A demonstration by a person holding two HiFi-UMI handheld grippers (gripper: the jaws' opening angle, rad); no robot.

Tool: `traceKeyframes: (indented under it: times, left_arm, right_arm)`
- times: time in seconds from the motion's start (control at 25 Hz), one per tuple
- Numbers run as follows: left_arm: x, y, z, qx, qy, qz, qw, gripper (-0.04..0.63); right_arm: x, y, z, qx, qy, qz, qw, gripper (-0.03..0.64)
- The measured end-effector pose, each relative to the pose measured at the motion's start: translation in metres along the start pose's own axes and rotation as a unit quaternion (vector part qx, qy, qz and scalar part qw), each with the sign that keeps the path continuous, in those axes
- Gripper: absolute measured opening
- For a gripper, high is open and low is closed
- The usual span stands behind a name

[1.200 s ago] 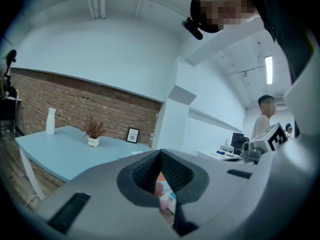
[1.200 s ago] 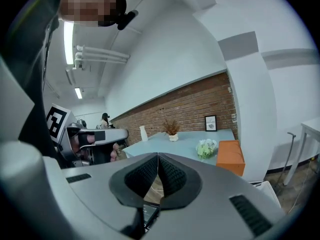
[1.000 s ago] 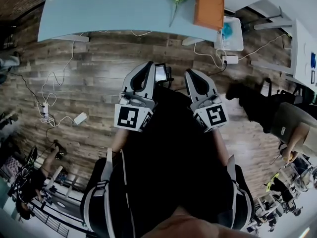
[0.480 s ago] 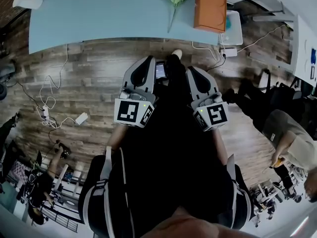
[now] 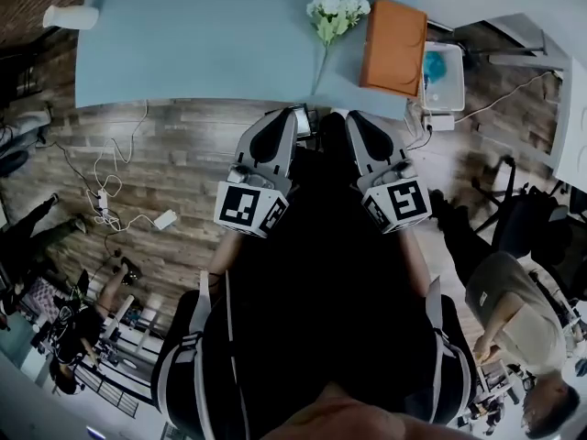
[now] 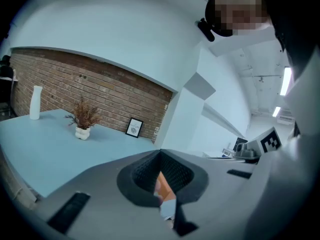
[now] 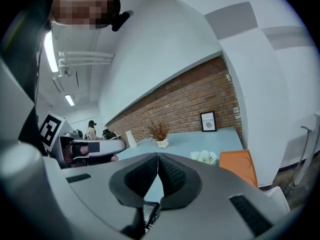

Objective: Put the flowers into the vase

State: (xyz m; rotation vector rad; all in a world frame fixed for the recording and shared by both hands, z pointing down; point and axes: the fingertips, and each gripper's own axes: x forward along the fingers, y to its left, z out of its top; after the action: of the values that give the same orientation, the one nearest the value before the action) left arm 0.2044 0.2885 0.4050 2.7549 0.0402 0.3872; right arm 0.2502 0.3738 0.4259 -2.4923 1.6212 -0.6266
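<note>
Locate flowers (image 5: 332, 15) lying flat on blue surface (image 5: 202, 44), blossoms just beside orange box (image 5: 393, 35). Locate white vase (image 6: 35, 102) upright at left end of surface, well apart from flowers. Read left gripper (image 6: 160, 151) and right gripper (image 7: 157, 154) as closed, jaws pressed together with nothing between, side by side just short of near edge.
</note>
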Motion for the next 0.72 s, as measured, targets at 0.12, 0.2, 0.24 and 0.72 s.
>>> traceKeyframes:
  times: [0.12,0.2,0.24,0.72]
  left_arm:
    - [0.024,-0.011,0.010,0.013,-0.005,-0.007,0.9999,0.035]
    - [0.040,-0.004,0.018,0.010,-0.004,0.005,0.9999,0.035]
    - [0.047,0.000,0.021,0.008,0.000,0.014,0.9999,0.035]
    - [0.119,0.041,0.046,0.011,0.045,0.054,0.9975,0.035]
  right_arm:
    - [0.006,-0.021,0.015,-0.002,-0.011,0.008,1.000,0.018]
    - [0.016,-0.034,0.021,0.009,-0.014,0.010,1.000,0.018]
    - [0.020,-0.040,0.023,0.019,-0.015,0.011,1.000,0.018]
    - [0.053,-0.093,0.014,0.047,0.015,-0.003,0.999,0.018]
